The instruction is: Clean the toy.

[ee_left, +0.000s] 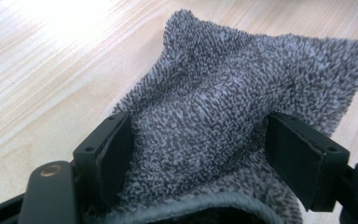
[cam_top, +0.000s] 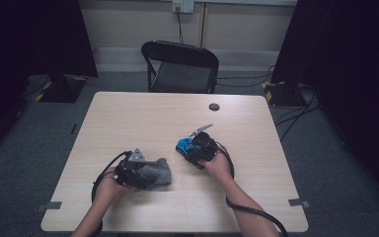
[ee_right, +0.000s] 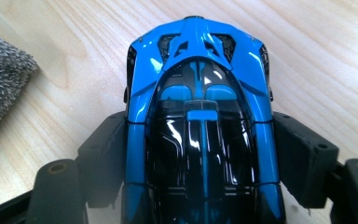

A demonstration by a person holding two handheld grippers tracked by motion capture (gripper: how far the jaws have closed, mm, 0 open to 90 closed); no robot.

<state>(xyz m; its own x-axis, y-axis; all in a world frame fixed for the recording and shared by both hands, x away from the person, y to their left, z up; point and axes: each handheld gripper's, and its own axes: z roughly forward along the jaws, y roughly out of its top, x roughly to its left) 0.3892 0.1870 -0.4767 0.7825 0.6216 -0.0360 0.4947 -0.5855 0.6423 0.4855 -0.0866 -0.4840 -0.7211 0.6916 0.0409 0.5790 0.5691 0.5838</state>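
Blue toy car (ee_right: 200,116) is clamped lengthwise in the right tongs (cam_top: 193,147) mid-table; grey cloth (ee_left: 223,107) is bunched in the left tongs (cam_top: 145,174), nearer the front edge, just beside.

A pale wood-grain table (cam_top: 143,118) with a small dark round cap (cam_top: 214,106) near its far edge stands on grey carpet (cam_top: 325,163), with short strips of tape on the floor by its near corners. Behind it a black folding chair (cam_top: 181,66) faces the table, before a light wall (cam_top: 128,22) that carries a socket plate (cam_top: 182,6) with a cable hanging down. Black curtains (cam_top: 350,49) close in both sides on weighted stands with yellow-black hazard tape (cam_top: 275,90), and loose cables (cam_top: 296,116) trail over the floor at the right.
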